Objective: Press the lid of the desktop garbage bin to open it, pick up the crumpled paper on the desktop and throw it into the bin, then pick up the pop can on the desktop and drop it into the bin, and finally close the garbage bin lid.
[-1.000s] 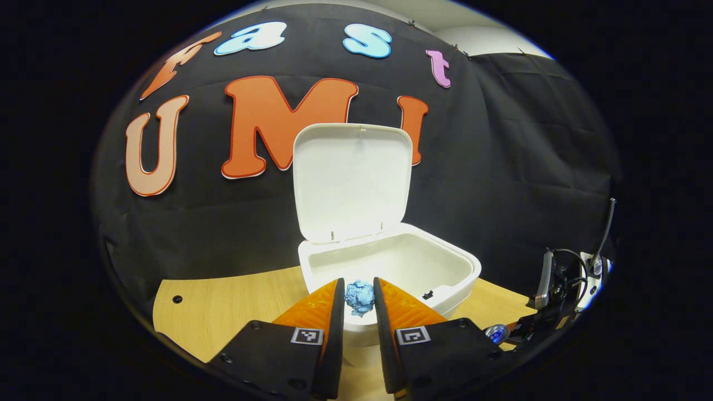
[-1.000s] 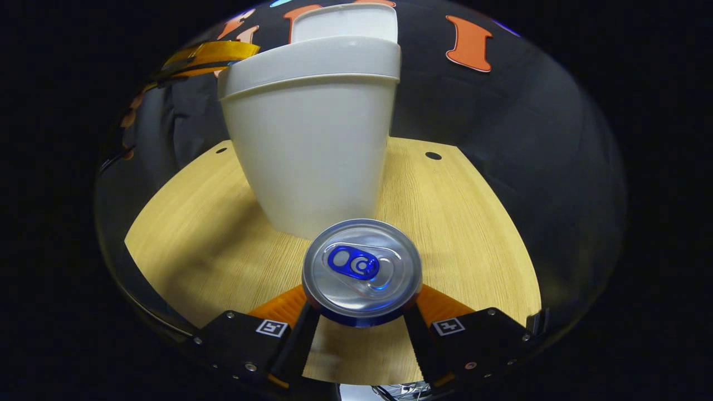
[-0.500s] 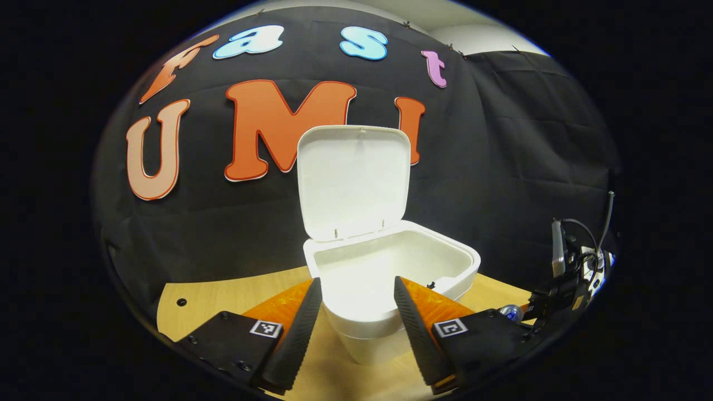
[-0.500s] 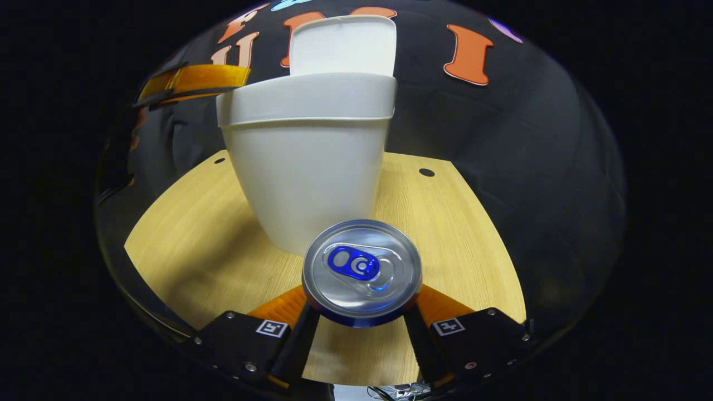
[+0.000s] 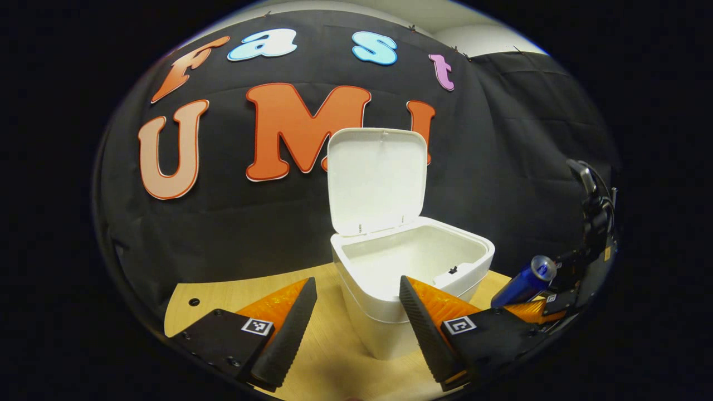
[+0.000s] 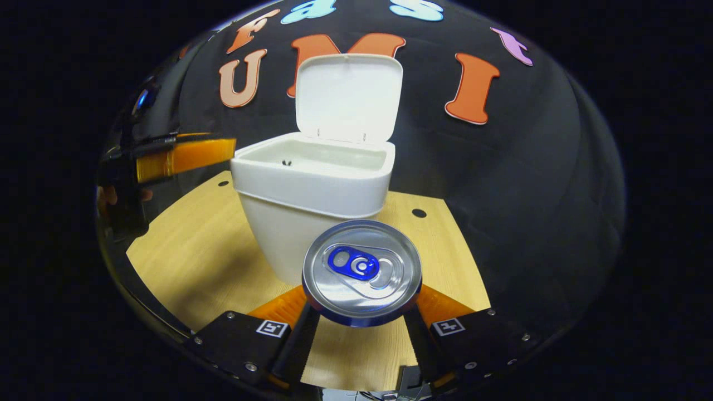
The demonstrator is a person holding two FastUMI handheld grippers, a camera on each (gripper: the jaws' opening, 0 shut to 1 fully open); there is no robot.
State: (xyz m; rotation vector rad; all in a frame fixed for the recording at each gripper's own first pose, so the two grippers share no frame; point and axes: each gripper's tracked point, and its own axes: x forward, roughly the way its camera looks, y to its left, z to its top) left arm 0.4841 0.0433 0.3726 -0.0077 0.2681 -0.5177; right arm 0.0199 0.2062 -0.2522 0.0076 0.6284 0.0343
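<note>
Pop can (image 6: pixel 362 273) had risen off the worktop (image 6: pixel 184 262) since the earlier frame, clamped between the right tongs (image 6: pixel 361 320), near the white bin (image 6: pixel 312 189). Bin lid (image 6: pixel 348 94) stood upright, open. Left tongs (image 5: pixel 356 303) hung wide apart, holding nothing, just before the bin. Crumpled paper couldn't be made out.

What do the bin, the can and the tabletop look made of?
Bin: matte white plastic by its look, smooth moulded walls and a thin hinged lid. Can: metal, likely aluminium, with a shiny silver top, blue pull tab and glossy blue side. Tabletop: pale wood grain, possibly laminate.
</note>
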